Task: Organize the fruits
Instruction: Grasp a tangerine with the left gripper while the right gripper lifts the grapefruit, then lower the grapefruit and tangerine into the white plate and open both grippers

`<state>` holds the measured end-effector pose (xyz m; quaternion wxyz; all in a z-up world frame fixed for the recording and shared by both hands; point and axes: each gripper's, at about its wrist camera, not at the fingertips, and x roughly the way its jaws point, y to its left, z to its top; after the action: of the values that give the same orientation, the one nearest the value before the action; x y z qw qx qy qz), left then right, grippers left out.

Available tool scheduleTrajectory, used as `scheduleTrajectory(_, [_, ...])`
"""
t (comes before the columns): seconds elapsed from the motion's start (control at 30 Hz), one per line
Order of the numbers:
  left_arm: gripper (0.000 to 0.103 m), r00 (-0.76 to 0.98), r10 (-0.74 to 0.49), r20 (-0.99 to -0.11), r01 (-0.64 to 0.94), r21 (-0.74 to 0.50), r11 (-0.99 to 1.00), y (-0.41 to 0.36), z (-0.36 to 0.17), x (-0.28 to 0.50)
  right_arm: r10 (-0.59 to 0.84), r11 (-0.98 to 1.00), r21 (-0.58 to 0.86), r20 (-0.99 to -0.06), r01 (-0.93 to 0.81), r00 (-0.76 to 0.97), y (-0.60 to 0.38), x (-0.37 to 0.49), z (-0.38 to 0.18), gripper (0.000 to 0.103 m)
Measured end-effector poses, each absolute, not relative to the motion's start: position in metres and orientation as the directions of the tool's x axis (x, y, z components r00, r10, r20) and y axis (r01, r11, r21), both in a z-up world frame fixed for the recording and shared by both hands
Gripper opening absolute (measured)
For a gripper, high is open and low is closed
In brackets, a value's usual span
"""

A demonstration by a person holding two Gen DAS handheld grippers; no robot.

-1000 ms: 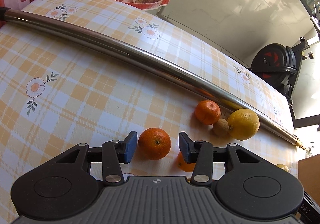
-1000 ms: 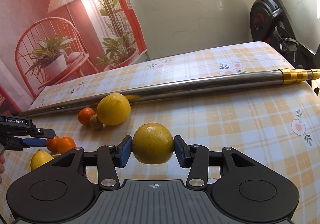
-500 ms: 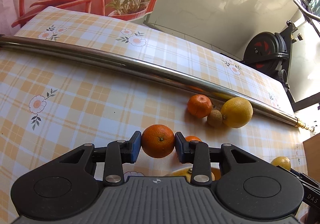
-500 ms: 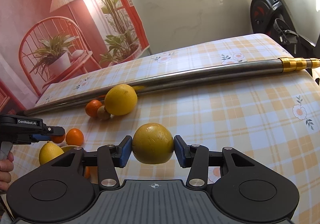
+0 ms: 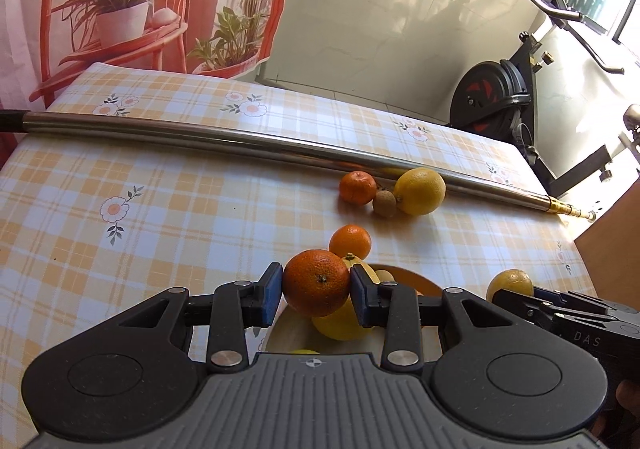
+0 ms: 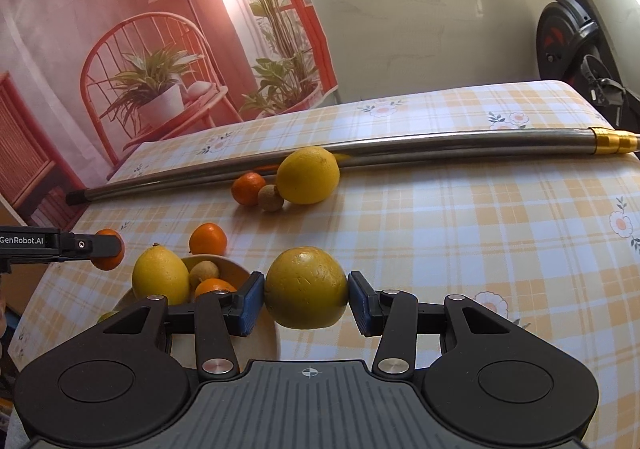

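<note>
My left gripper is shut on an orange tangerine and holds it above a wooden bowl; it also shows in the right wrist view. The bowl holds a lemon, a small brown fruit and an orange fruit. My right gripper is shut on a yellow-green citrus, held just right of the bowl. Another tangerine lies on the table behind the bowl.
A tangerine, a small brown fruit and a large lemon lie against a long steel pole across the checked tablecloth. An exercise bike stands beyond the table's far right edge.
My left gripper shut on the tangerine, lifted it and brought it back over the bowl. My right gripper moved left toward the bowl with the citrus still held.
</note>
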<state>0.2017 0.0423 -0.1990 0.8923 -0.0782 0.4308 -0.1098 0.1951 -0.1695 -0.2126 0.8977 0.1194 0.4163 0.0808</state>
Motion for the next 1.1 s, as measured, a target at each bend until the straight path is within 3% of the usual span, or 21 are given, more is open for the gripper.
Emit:
scheduleTrajectory(0.53, [0.038, 0.482, -0.347, -0.805, 0.235, -0.263, 0.936, 0.024, -0.228, 0.144, 0.279, 0.955, 0.275, -0.707, -0.111, 0.650, -0.147, 0.159, -0.200, 0.042])
scheduleTrajectory(1.1, [0.038, 0.436, -0.254, -0.863, 0.275, -0.141, 0.951, 0.012, -0.252, 0.130, 0.276, 0.955, 0.279, -0.709, -0.101, 0.650, -0.149, 0.149, -0.205, 0.042])
